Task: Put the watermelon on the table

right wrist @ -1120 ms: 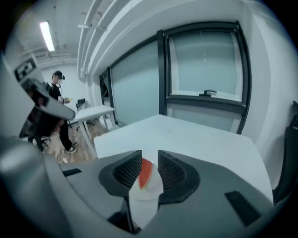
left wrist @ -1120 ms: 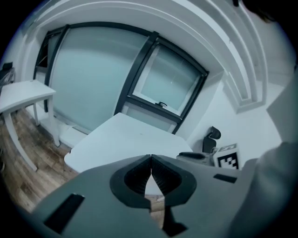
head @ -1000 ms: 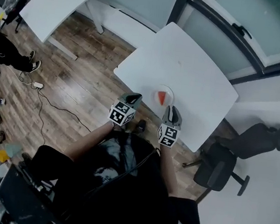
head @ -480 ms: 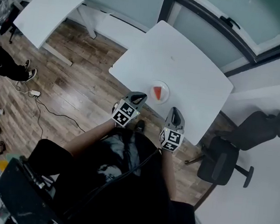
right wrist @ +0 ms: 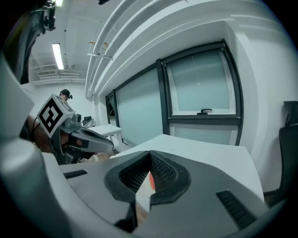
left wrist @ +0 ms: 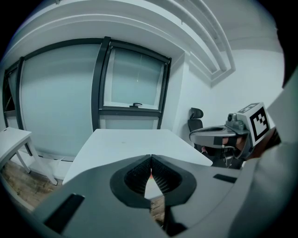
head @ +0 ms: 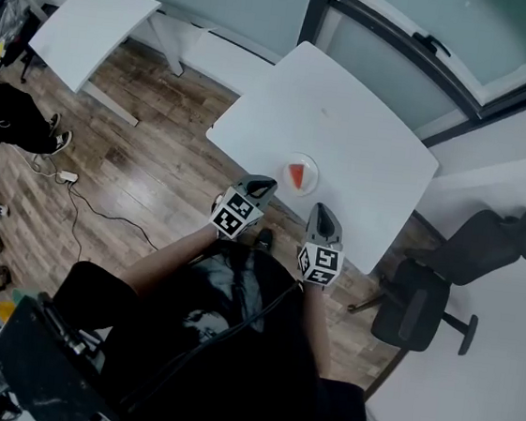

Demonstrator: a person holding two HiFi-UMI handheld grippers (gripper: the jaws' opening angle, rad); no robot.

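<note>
White table (head: 350, 111) stands by the glazed wall on a wooden floor (head: 146, 159). Watermelon (head: 296, 174), one red slice, lies on a small white plate (head: 312, 166) near the table's edge closest to the person. Left gripper (head: 264, 184): jaws together, nothing between them, held just short of the plate. Right gripper (head: 320, 209): jaws together, empty, at the table edge beside the plate. Neither gripper touches the slice.

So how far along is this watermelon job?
Looks done: the watermelon slice lies on a plate on the white table. Nothing is in hand: left gripper and right gripper have jaws shut, empty, by the table's near edge. Nothing seems left.
</note>
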